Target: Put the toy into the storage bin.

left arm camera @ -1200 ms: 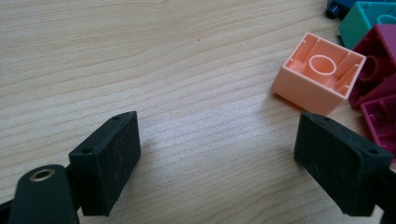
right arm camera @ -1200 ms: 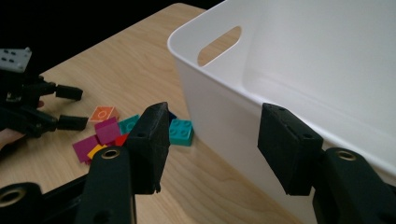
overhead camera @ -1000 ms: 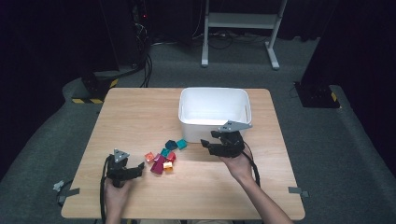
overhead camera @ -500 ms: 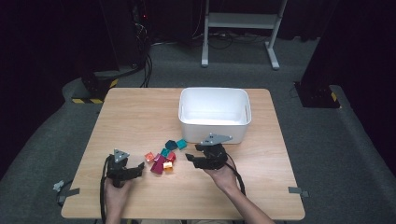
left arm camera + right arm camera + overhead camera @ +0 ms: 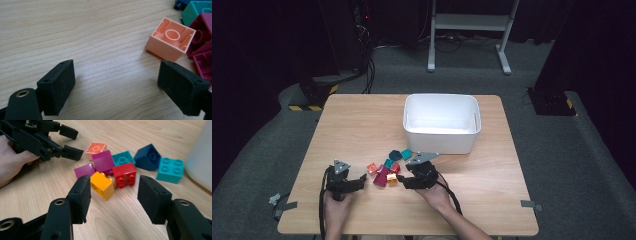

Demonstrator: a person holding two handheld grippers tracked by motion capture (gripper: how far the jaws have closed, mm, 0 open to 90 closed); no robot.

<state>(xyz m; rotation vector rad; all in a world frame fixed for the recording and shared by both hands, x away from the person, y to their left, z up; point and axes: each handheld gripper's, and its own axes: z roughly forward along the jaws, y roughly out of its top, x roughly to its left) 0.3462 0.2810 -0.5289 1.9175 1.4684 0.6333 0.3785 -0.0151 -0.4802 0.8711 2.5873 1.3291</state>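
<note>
A cluster of several toy bricks (image 5: 387, 169) lies on the wooden table (image 5: 362, 125). In the right gripper view an orange brick (image 5: 102, 184) and a red brick (image 5: 124, 178) sit just beyond my right gripper (image 5: 113, 197), whose jaws are open with nothing between them. Behind them are two magenta bricks (image 5: 102, 162), a teal one (image 5: 122, 158), a dark blue one (image 5: 148, 153), a turquoise one (image 5: 170, 170) and a peach one (image 5: 96, 148). My left gripper (image 5: 117, 87) rests open on the table left of the cluster, with the peach brick (image 5: 172, 40) ahead to its right. The two grippers (image 5: 362, 179) (image 5: 401, 180) face each other across the bricks.
A white bin (image 5: 440, 137), with nothing seen inside, stands behind the bricks at the table's far middle. The bin wall (image 5: 202, 157) is close on the right of the right gripper. A hand (image 5: 15, 162) holds the left gripper (image 5: 77, 143). Cables trail off the table's front edge.
My right gripper has moved left and down from beside the bin's front wall to the right edge of the brick cluster. The left gripper and the bricks have stayed put.
</note>
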